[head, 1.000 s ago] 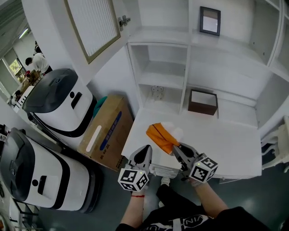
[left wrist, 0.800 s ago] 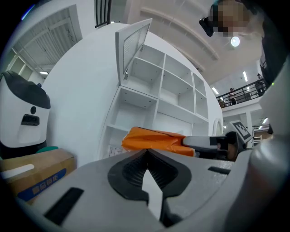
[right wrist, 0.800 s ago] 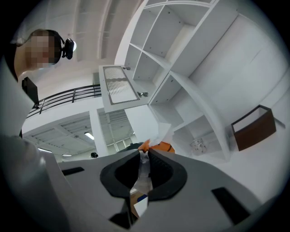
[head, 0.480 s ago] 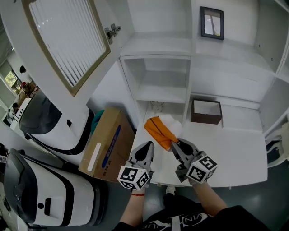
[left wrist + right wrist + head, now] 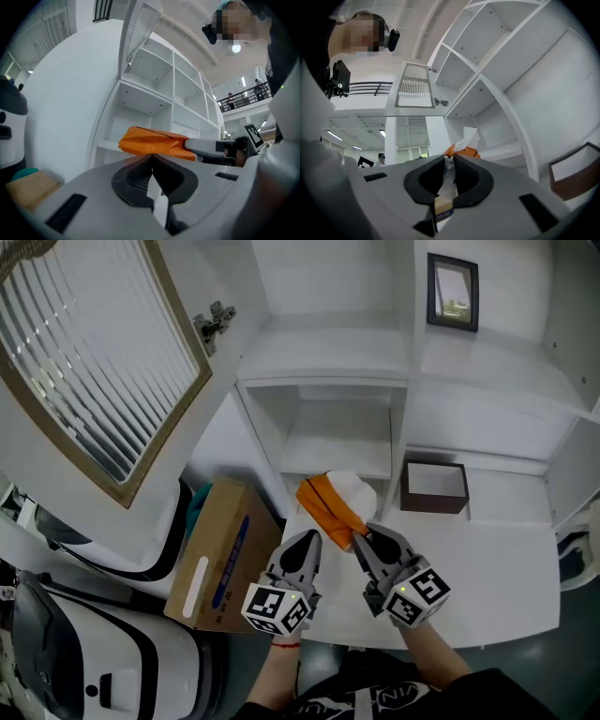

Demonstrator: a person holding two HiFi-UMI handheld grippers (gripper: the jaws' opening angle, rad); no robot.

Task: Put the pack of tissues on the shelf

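Two grippers are showing: we are holding the left gripper [image 5: 305, 540] closed and empty, the pack of tissues [image 5: 328, 505] is hanging before the shelf [image 5: 319, 457], pinched in the right gripper [image 5: 361, 538], and we are judging that the carry is needing a forward reach.

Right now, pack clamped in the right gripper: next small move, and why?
Probably ease the right gripper forward toward the shelf: it's shut on the tissue pack, which looks short of the open compartment ahead, not yet inside.
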